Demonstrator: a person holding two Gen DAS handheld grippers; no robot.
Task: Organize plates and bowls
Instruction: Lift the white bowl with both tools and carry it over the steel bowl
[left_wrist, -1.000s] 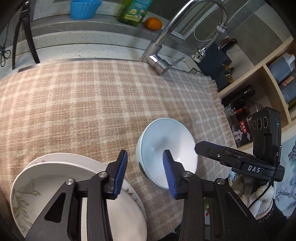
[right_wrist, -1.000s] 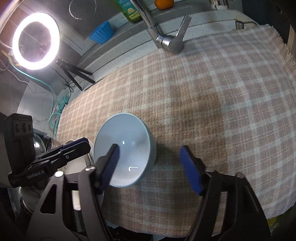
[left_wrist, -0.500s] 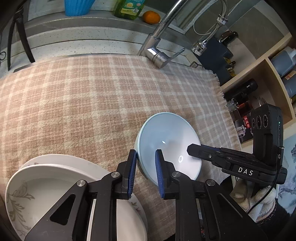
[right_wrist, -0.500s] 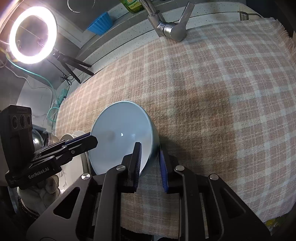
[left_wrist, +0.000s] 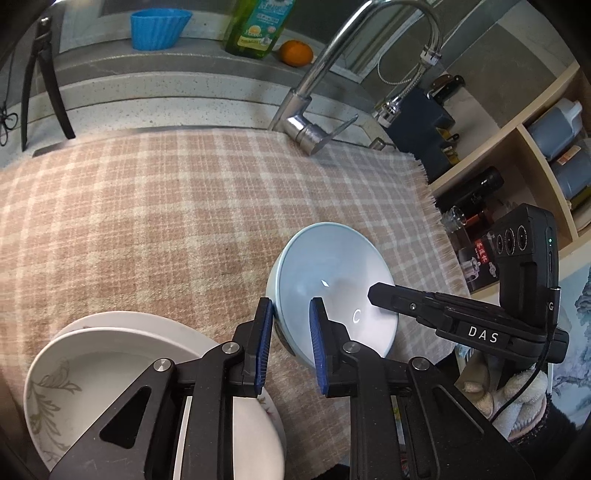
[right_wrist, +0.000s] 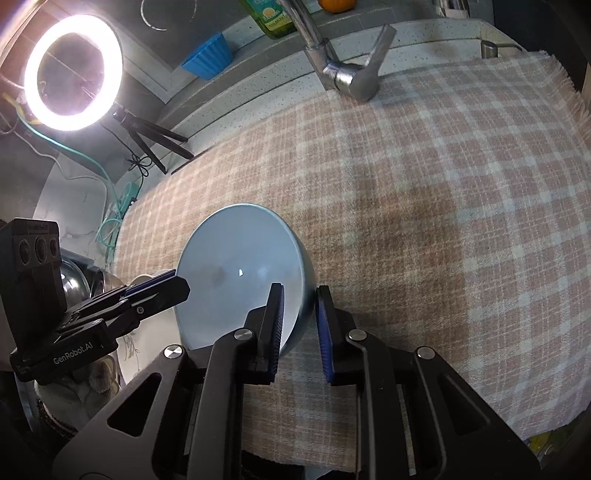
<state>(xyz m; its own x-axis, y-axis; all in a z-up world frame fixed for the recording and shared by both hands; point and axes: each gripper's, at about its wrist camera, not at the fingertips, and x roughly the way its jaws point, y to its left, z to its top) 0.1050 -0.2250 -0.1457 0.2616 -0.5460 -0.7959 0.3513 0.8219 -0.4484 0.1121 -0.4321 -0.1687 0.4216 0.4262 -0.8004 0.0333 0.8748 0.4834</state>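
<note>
On the checked cloth (left_wrist: 155, 221): pale blue bowl (left_wrist: 332, 280), mouth up, tilted.
Left gripper (left_wrist: 290, 343): jaws clamp its near rim.
Right gripper (right_wrist: 299, 328): jaws clamp the opposite rim.

Both claws have clamped onto the blue bowl (left_wrist: 332, 280) rim

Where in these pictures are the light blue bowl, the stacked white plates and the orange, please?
light blue bowl (left_wrist: 332, 266): left wrist view, on its inner wall.
stacked white plates (left_wrist: 99, 373): left wrist view, on the top plate's inside.
orange (left_wrist: 295, 52): left wrist view, on its front face, on the ledge behind the tap.
</note>
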